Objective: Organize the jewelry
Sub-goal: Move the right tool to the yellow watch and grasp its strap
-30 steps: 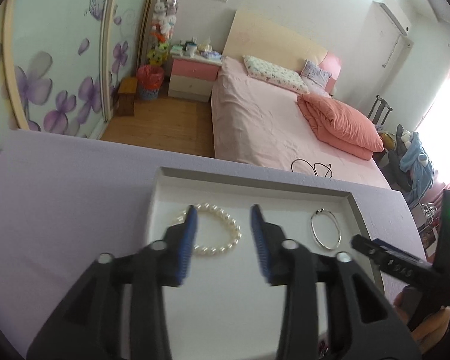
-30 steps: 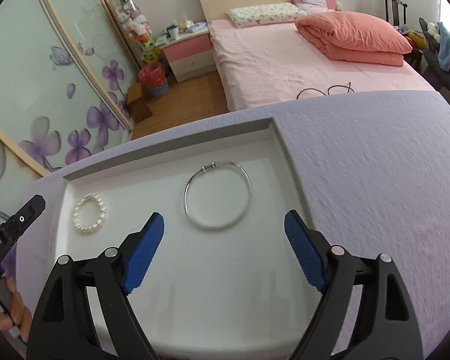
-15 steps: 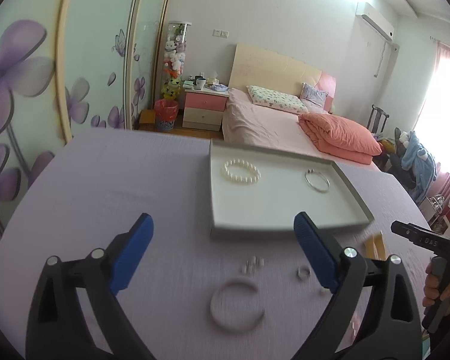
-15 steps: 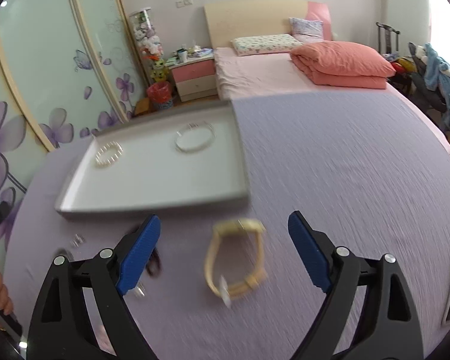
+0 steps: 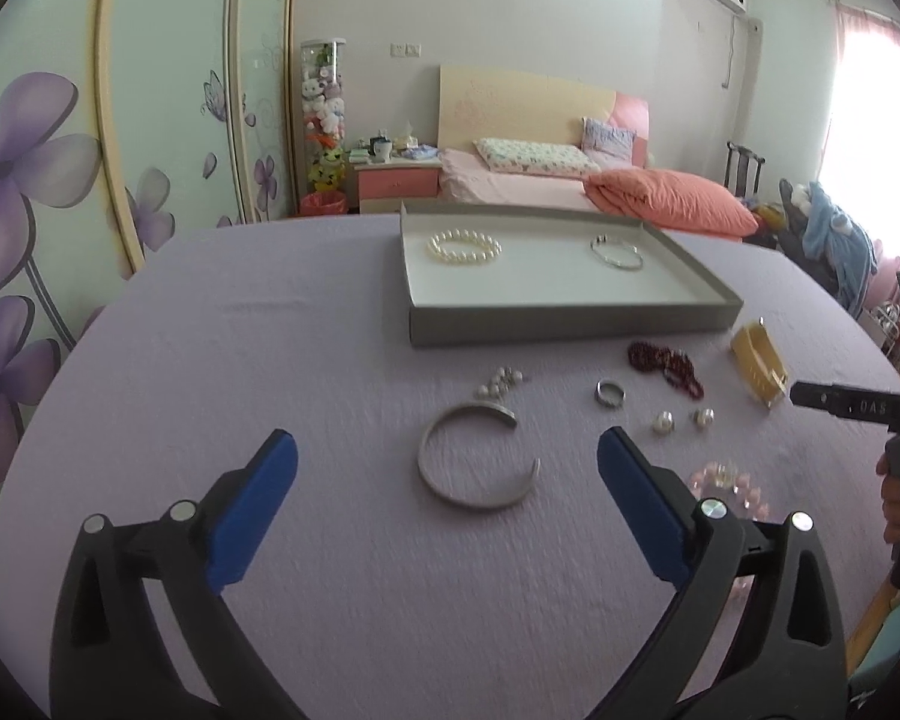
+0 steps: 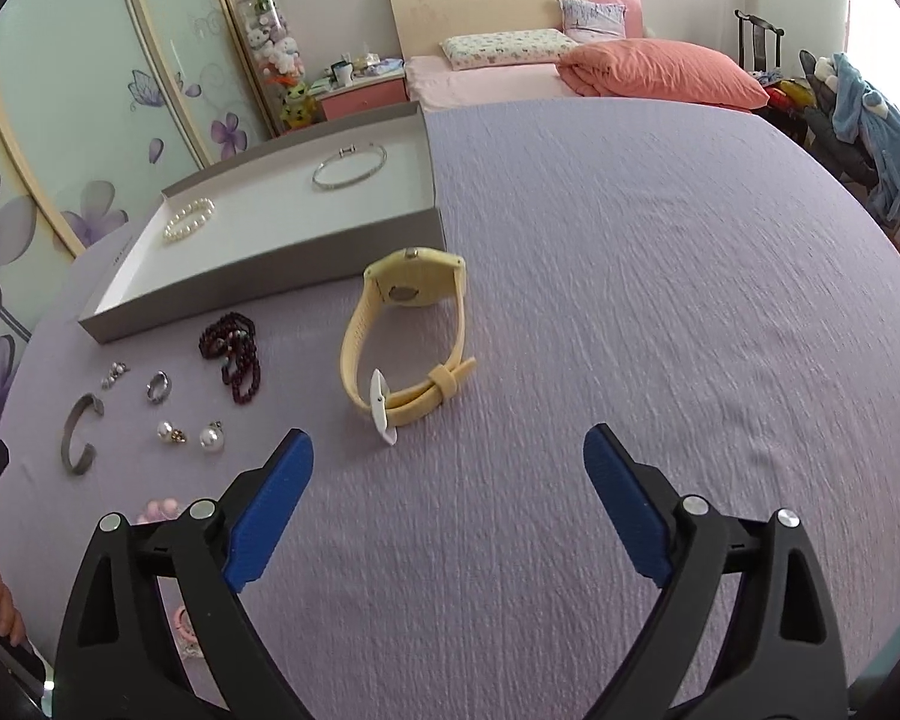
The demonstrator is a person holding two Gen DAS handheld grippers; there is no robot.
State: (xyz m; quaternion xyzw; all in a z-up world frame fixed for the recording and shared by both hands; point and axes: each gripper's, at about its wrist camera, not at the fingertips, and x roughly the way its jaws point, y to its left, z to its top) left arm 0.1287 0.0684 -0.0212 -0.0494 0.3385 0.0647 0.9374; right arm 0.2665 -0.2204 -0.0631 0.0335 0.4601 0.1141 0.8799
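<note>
I held the left gripper (image 5: 447, 468) with jaws opening, empty, framing the silver cuff (image 5: 477, 459) near the tray (image 5: 570, 324); the right gripper (image 6: 448, 465), also opening and empty, faced the yellow watch (image 6: 408, 336) beside that tray.

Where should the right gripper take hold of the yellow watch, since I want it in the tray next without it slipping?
Probably the strap. The yellow watch lies on its side, its buckled band forming an open loop. Bring the right gripper, whose jaws are opening and empty, down from above, one finger inside the loop, one outside, and pinch the plain band midway between case and buckle.
</note>
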